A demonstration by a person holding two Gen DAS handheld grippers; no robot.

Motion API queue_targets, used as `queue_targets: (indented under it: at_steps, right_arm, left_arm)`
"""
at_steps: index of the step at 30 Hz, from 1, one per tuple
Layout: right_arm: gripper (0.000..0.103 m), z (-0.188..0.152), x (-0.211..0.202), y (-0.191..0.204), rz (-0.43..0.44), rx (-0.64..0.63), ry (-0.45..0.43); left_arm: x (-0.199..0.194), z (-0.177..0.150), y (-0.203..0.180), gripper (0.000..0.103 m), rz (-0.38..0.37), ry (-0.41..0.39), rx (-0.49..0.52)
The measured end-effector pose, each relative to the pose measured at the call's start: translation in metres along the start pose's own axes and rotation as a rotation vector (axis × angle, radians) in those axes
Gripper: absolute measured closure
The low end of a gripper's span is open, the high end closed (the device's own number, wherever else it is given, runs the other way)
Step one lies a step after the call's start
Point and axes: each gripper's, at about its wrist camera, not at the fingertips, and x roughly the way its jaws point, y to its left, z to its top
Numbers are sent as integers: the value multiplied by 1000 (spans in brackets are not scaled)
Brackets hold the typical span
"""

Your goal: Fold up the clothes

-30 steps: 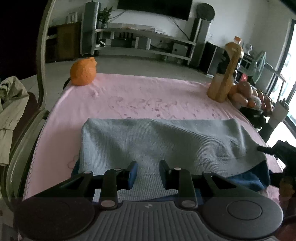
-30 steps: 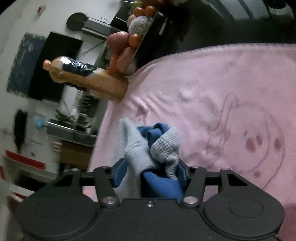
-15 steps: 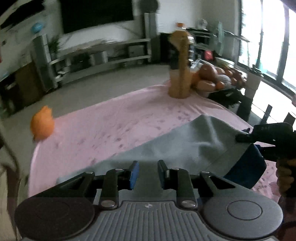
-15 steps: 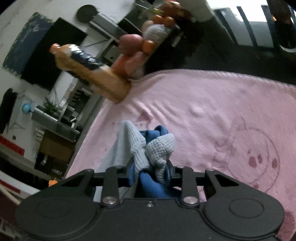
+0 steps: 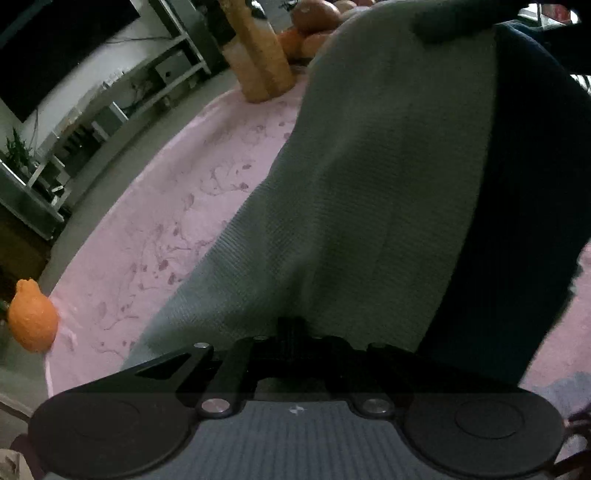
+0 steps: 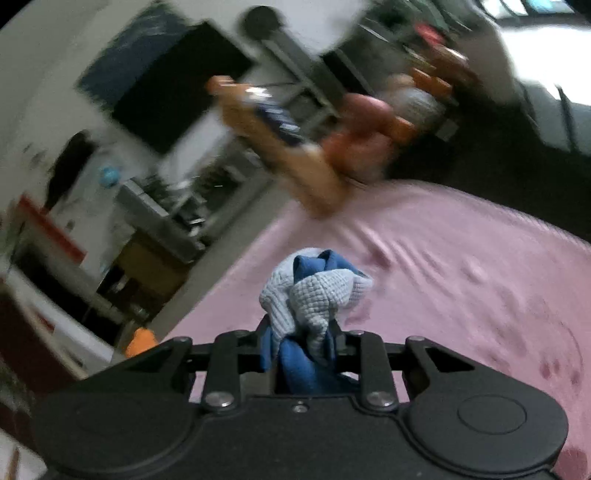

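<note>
A light grey-blue knit garment (image 5: 369,184) with a dark blue part (image 5: 517,221) is lifted off the pink blanket (image 5: 177,221) and fills the left wrist view. It stretches from the lower middle up to the top right. My left gripper (image 5: 291,332) is shut on its near edge, and the cloth hides the fingertips. In the right wrist view a bunch of the same garment (image 6: 314,291), light knit wrapped around blue, sticks out between the fingers of my right gripper (image 6: 301,332), which is shut on it above the blanket (image 6: 461,277).
An orange plush toy (image 5: 31,321) sits at the blanket's left corner. A tall amber bottle (image 5: 258,55) and a heap of fruit (image 5: 314,18) stand at the far edge. The bottle (image 6: 280,136) and fruit (image 6: 365,129) are blurred in the right wrist view. A TV unit lies beyond.
My left gripper has shut on the garment's edge. Both grippers have raised the garment off the blanket, and the views have swung. The right gripper keeps its hold.
</note>
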Motion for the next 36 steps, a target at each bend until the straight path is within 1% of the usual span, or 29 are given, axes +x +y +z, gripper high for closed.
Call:
queue_targets:
  at_steps: [2,3,4,6,8,9,10,13,17,19,21,22,23,24,26,27,28,31,33,36]
  right_arm:
    - [77,0,-2,16,14,-67,-10]
    - [77,-1,-3,24,21,-101,-15]
    - [77,-1,-4,28,23,-118,-16]
    - [77,-2,-3,30,24,-121,-11]
    - [77,-2,-3,29,28,-113,-8]
    - [77,-2,-4,28,35,-104,-4]
    - [77,-1,-4,27,46,-91,2]
    - [77,-1,-7,28,71,-77,13]
    - [77,-3,-9,35,82,-94,15]
    - [77,-4,-9,41,85,-115,15]
    - [78,-8,-8,52,68,-163,10]
    - [78,-9,-8,58,60,-187,7]
    - [78,-11,-8,63,52,-211,4]
    - [78,-13,-8,69,44,-235,1]
    - [78,-16,-9,82,23,-291,-9]
    - [78,-18,-10,90,10,-325,-13]
    - [78,-21,-11,98,-7,-362,-16]
    - [78,-34,-12,123,-58,-471,-21]
    - [78,-45,-15,143,-78,-553,-24]
    - [79,-65,-18,177,-74,-688,-37]
  left_arm:
    - [-23,-7,14,96,-119,-67,-109]
    - [-33,-11,20,96,-177,-96,-153]
    - [-38,-13,21,96,-216,-112,-168]
    - [-32,-19,12,98,-252,-81,-136]
    - [-15,-23,-3,100,-254,-31,-88]
    - [-9,-25,-11,103,-243,-28,-68]
    - [-7,-25,-16,103,-232,-22,-59]
    - [-11,-21,-19,103,-223,4,-54]
    - [-25,-25,-21,103,-261,4,-14]
    - [-22,-26,-28,103,-236,16,11]
    - [-17,-27,-36,103,-200,29,39]
    - [-23,-29,-33,102,-189,20,22]
    - [-35,-33,-27,96,-181,-1,-15]
    - [-47,-37,-21,86,-174,-22,-53]
    - [-70,-44,-8,82,-159,-63,-127]
    - [-86,-53,2,76,-147,-92,-173]
    - [-105,-64,14,73,-133,-127,-225]
    - [-150,-107,53,73,-98,-215,-399]
    - [-162,-132,71,73,-76,-247,-507]
    - [-175,-166,96,74,-43,-285,-667]
